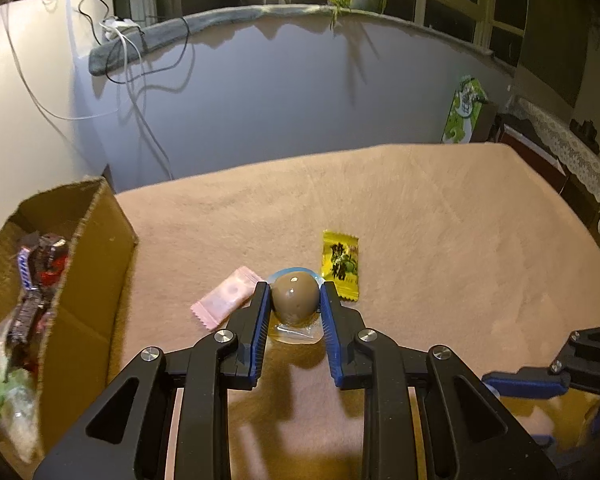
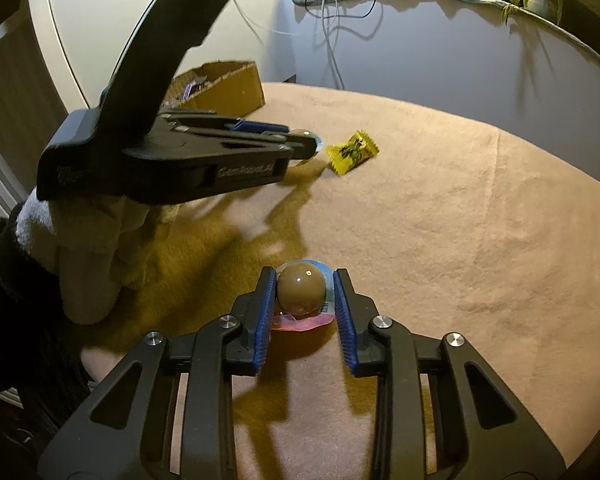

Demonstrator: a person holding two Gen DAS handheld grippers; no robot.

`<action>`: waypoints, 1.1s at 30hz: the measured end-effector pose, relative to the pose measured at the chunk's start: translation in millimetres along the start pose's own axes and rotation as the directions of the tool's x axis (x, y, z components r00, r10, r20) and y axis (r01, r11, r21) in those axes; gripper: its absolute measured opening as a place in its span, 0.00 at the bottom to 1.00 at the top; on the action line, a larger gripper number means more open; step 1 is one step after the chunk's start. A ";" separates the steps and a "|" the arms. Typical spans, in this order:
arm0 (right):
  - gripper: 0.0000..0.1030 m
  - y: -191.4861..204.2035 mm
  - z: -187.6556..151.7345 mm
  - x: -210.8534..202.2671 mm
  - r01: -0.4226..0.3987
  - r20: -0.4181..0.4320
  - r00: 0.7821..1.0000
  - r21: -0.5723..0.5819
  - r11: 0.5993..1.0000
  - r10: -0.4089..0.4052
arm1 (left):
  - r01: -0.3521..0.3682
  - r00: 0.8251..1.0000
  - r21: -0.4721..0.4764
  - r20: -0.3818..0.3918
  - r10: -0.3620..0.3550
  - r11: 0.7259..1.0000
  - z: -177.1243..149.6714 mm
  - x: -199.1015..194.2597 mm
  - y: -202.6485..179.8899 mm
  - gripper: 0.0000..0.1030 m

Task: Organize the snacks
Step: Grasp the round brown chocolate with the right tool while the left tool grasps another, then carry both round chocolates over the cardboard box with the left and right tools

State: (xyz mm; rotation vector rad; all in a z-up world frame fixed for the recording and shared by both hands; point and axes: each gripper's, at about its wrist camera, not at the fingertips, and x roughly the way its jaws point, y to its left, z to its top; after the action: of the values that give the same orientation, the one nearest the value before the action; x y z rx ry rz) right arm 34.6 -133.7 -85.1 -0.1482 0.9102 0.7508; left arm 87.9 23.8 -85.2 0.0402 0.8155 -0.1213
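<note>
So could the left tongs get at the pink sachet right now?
Probably not yet: the left tongs are shut on a brown egg pack. The pink sachet lies uncovered on the cloth just beside their left finger, so once they are freed the way looks open.

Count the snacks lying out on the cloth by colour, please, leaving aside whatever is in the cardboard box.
Brown balls in clear packs: 2 (one in the left claw, the other in the right claw)
Pink packet: 1
Yellow packet: 1
Total: 4
</note>
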 end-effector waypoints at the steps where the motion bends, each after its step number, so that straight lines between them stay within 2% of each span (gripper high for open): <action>1: 0.29 -0.4 1.7 -1.8 -0.001 0.007 1.000 0.005 1.000 0.001 | 0.000 1.000 -0.006 0.010 0.000 1.000 0.7 -4.0 1.3 0.23; 8: 0.29 4.4 4.6 -12.5 -0.008 0.035 0.999 0.014 1.000 0.007 | 0.001 0.997 -0.037 0.076 0.002 0.999 3.7 -31.6 17.2 0.23; 13: 0.29 17.7 14.6 -2.9 -0.014 0.040 0.999 -0.003 1.000 0.014 | 0.000 0.994 -0.052 0.106 0.005 0.999 3.6 -43.9 26.0 0.23; 33: 0.29 37.3 44.1 2.7 -0.039 0.078 0.996 0.007 0.999 0.038 | -0.005 0.984 -0.073 0.179 0.018 0.997 -2.8 -76.9 46.3 0.23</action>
State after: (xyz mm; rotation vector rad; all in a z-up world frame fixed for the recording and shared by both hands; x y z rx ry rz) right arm 40.7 -86.2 -52.7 -0.0939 0.8437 0.7832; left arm 39.4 77.1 -31.6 -0.0340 0.6383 -0.0836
